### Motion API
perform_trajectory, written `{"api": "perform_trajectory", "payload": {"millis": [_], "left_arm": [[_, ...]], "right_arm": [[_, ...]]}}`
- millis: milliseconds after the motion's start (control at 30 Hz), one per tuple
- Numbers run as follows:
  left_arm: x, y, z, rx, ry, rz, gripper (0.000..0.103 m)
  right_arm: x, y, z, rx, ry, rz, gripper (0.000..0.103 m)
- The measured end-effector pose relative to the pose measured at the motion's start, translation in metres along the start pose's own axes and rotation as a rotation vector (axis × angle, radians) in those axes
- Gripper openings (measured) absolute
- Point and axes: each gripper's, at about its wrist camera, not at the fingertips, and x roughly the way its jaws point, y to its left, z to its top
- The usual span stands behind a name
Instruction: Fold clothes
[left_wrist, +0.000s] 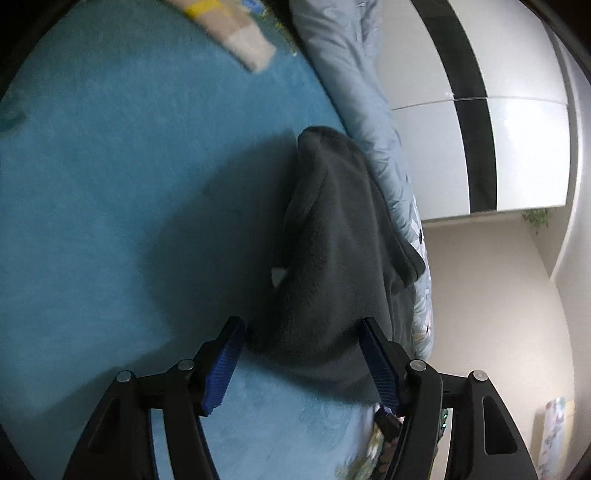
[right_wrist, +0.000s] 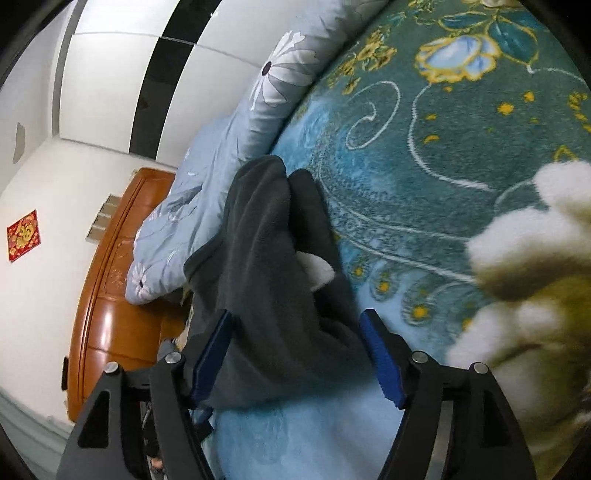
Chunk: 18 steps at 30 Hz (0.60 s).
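A dark grey fleece garment (left_wrist: 332, 258) lies bunched on the blue blanket (left_wrist: 129, 184), with a small white label showing at its edge. My left gripper (left_wrist: 301, 328) is open, its blue-padded fingers on either side of the garment's near end. In the right wrist view the same grey garment (right_wrist: 266, 266) lies on the patterned blue blanket (right_wrist: 424, 166), a bit of white lining showing. My right gripper (right_wrist: 297, 321) is open, its fingers straddling the garment's near end.
A pale blue floral quilt (right_wrist: 221, 147) lies beside the garment along the bed's edge. A beige and yellow striped cloth (left_wrist: 236, 33) lies at the far end. A fluffy cream and yellow item (right_wrist: 535, 266) sits at the right. A wooden headboard (right_wrist: 110, 295) and white wardrobe (left_wrist: 517, 129) stand beyond.
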Motion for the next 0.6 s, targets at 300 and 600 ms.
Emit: {"api": "perform_trajectory", "payload": {"millis": [300,600], "left_arm": [[0.006,-0.004,0.009,-0.008,-0.068,-0.007,0.07],[-0.023,-0.031,-0.013,0.031,-0.105,0.083,0.031]], "right_arm": [[0.025,0.016,-0.002,0.045,-0.099,-0.048,0.071],[0.0,0.046,-0.008,-0.026,-0.109,-0.01,0.037]]}}
